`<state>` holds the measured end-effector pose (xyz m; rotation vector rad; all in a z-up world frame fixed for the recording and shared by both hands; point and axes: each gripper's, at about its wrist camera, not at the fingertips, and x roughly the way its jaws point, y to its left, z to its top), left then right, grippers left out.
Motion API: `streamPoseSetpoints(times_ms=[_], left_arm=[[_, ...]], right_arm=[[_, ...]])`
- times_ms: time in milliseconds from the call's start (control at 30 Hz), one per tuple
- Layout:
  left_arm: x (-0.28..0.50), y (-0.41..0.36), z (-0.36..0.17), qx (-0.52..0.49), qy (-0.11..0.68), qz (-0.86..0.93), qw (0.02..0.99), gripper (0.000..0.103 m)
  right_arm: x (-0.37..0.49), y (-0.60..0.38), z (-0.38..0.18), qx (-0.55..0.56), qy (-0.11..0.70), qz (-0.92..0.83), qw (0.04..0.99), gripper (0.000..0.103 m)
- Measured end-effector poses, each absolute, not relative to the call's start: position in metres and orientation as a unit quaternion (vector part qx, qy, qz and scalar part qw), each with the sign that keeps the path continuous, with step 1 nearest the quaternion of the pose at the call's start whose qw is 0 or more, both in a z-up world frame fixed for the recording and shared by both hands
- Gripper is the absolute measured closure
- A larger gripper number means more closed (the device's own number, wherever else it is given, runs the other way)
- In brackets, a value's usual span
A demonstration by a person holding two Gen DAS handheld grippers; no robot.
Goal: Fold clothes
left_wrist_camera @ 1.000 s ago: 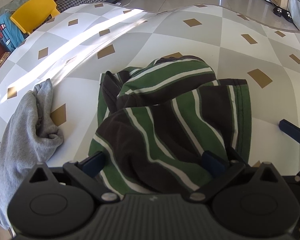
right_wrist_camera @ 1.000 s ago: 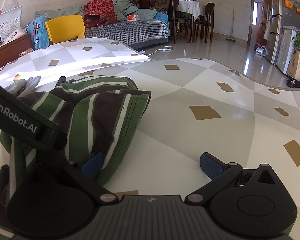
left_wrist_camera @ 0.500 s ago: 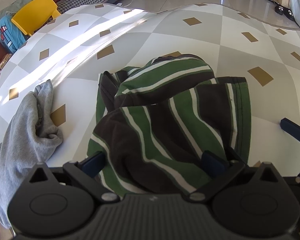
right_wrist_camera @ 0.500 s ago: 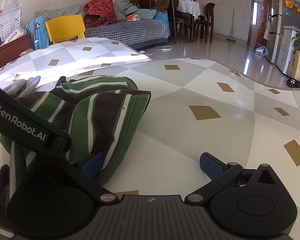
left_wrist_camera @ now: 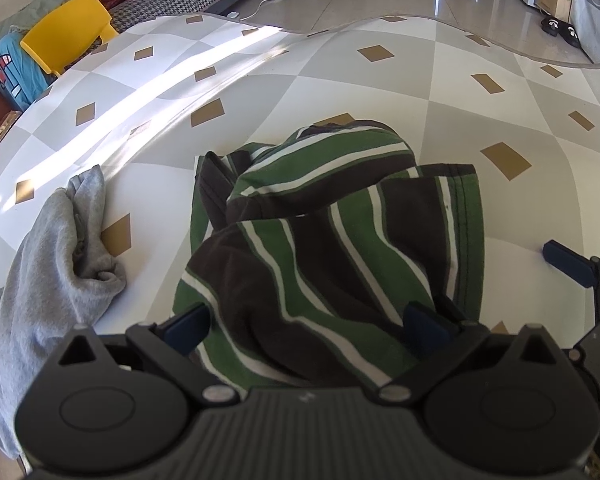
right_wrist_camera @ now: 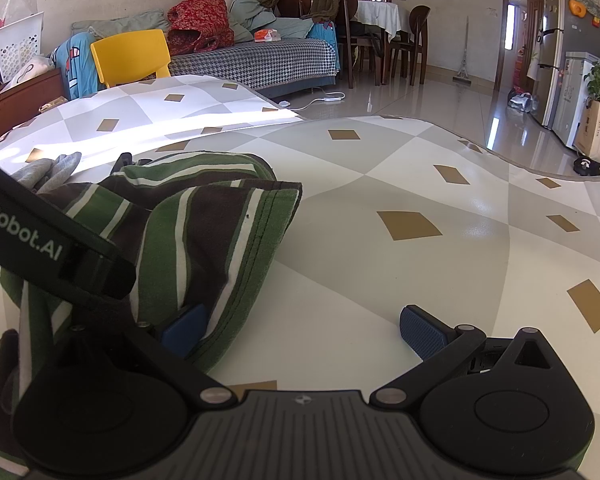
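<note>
- Left gripper (left_wrist_camera: 306,322): jaws spread wide, straddling the near end of the striped garment (left_wrist_camera: 340,232); nothing clamped, apparently placed to take hold.
- Right gripper (right_wrist_camera: 304,326): jaws wide apart, left pad tucked under the garment's hemmed edge, right pad over bare tablecloth (right_wrist_camera: 420,184); a start on lifting that edge, seemingly.
- Striped garment: bunched mid-table, unfolded.
- Grey garment (left_wrist_camera: 48,264): heaped apart, leftward.

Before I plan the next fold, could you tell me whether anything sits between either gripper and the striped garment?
Nothing visible does: the striped garment already lies between the open left gripper, and touches the open right gripper.
</note>
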<state>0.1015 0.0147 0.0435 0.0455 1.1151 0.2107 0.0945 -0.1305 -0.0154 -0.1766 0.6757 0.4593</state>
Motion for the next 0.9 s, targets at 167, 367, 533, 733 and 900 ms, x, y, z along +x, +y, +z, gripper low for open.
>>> streamPoseSetpoints(times_ms=[167, 367, 533, 733, 900], left_arm=[[0.093, 0.014, 0.05, 0.018, 0.526, 0.09, 0.846, 0.0], [0.088, 0.018, 0.056, 0.018, 0.52, 0.089, 0.849, 0.0], [0.089, 0.02, 0.055, 0.015, 0.521, 0.091, 0.848, 0.0], [0.089, 0.019, 0.055, 0.018, 0.52, 0.096, 0.848, 0.0], [0.086, 0.018, 0.055, 0.027, 0.518, 0.094, 0.85, 0.0]], right_arm=[[0.095, -0.13, -0.015, -0.086, 0.328, 0.223, 0.914, 0.0], [0.095, -0.13, -0.015, -0.086, 0.328, 0.223, 0.914, 0.0], [0.095, -0.13, -0.015, -0.086, 0.328, 0.223, 0.914, 0.0], [0.095, -0.13, -0.015, -0.086, 0.328, 0.223, 0.914, 0.0], [0.095, -0.13, -0.015, -0.086, 0.328, 0.223, 0.914, 0.0]])
